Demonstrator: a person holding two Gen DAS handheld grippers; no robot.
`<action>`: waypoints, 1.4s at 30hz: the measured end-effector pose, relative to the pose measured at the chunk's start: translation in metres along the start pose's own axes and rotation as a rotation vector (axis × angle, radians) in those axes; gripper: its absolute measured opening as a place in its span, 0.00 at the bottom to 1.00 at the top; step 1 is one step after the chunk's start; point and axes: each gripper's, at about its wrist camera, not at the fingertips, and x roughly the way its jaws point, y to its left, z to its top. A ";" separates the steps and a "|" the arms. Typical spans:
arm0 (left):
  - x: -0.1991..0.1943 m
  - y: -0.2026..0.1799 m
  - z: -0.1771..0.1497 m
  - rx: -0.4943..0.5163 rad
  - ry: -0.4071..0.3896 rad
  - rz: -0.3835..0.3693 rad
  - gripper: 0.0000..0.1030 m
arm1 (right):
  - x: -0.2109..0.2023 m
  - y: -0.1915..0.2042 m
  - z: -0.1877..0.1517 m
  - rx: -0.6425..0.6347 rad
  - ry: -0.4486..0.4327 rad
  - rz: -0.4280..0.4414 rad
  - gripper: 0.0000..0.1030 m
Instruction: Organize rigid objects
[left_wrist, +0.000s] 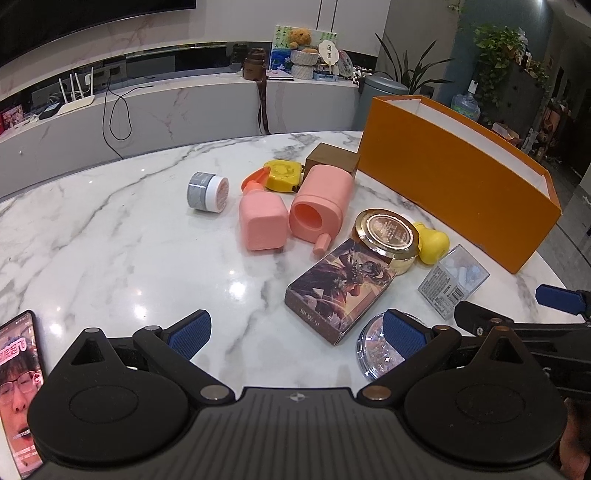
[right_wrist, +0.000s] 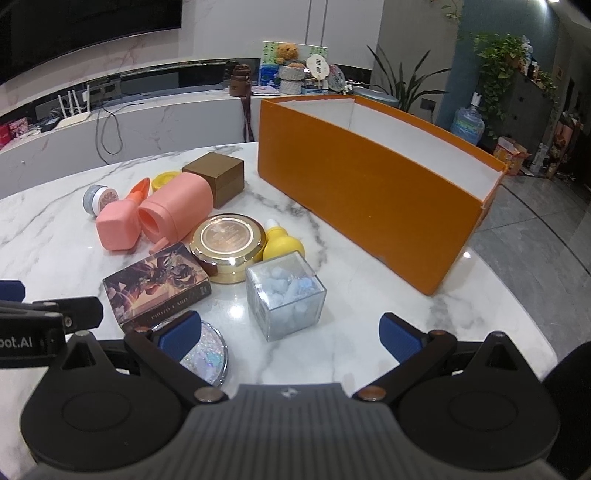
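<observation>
Both jaws are open, nothing held; clear cube (right_wrist: 286, 299) is best gripped squarely by right gripper (right_wrist: 290, 334), then lifted into orange box (right_wrist: 369, 199).

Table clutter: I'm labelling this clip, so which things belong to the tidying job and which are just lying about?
Job:
orange box
clear cube
gold tin
card box
pink bottle
pink cylinder
brown box
yellow dropper
grey jar
glitter mirror
yellow case

Lying about:
phone
router
teddy bear
</observation>
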 end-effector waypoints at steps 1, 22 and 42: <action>0.001 0.000 0.000 0.001 -0.003 -0.001 1.00 | 0.001 -0.003 0.000 -0.004 -0.008 0.015 0.98; 0.029 -0.018 0.010 0.173 -0.030 -0.020 1.00 | 0.038 -0.035 0.011 -0.034 -0.028 0.148 0.84; 0.075 -0.024 0.015 0.251 0.038 -0.122 1.00 | 0.082 -0.036 0.010 -0.135 0.035 0.259 0.83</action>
